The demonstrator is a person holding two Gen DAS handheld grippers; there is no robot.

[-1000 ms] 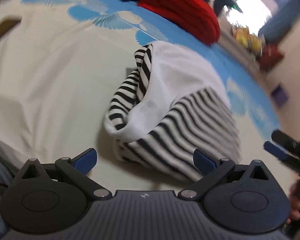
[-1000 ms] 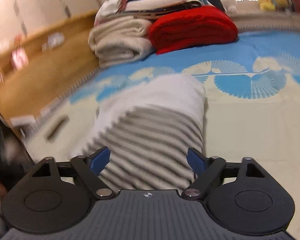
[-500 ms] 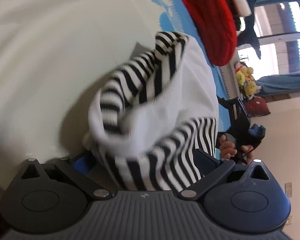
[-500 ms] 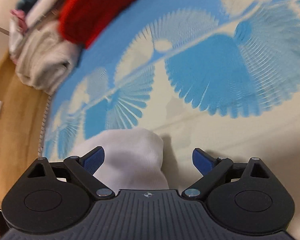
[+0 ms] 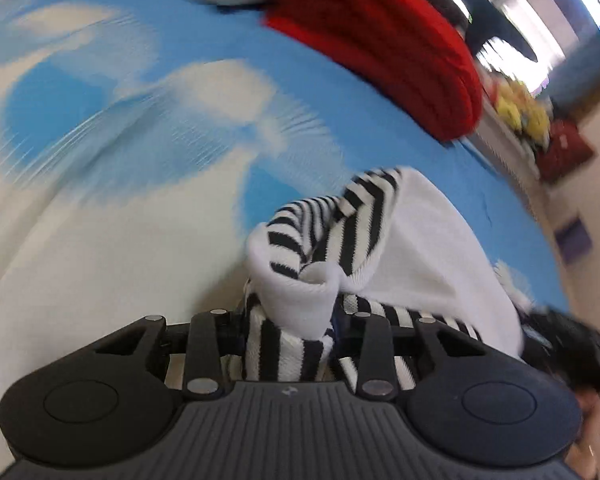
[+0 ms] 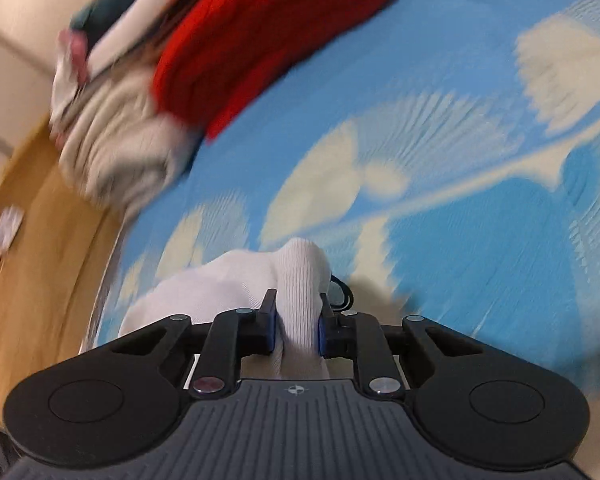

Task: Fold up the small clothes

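Note:
A small black-and-white striped garment [image 5: 412, 240] with a plain white inside lies bunched on the blue-and-cream bedspread [image 5: 100, 184]. My left gripper [image 5: 290, 328] is shut on its striped near edge, with a white fold bulging over the jaws. My right gripper [image 6: 297, 326] is shut on a ribbed white part of the same garment [image 6: 220, 280], which spreads to the left of the jaws. The right gripper shows as a dark blur in the left wrist view [image 5: 560, 344], at the garment's right end.
A folded red blanket [image 5: 380, 40] lies at the far side of the bed, also in the right wrist view [image 6: 260, 40]. Cream folded towels [image 6: 116, 148] lie beside it. A wooden bed edge [image 6: 32, 260] runs along the left. Toys [image 5: 520, 112] stand far right.
Both grippers were open over the garment a second ago. Both have closed on its edges, and both views have swung, now blurred by motion.

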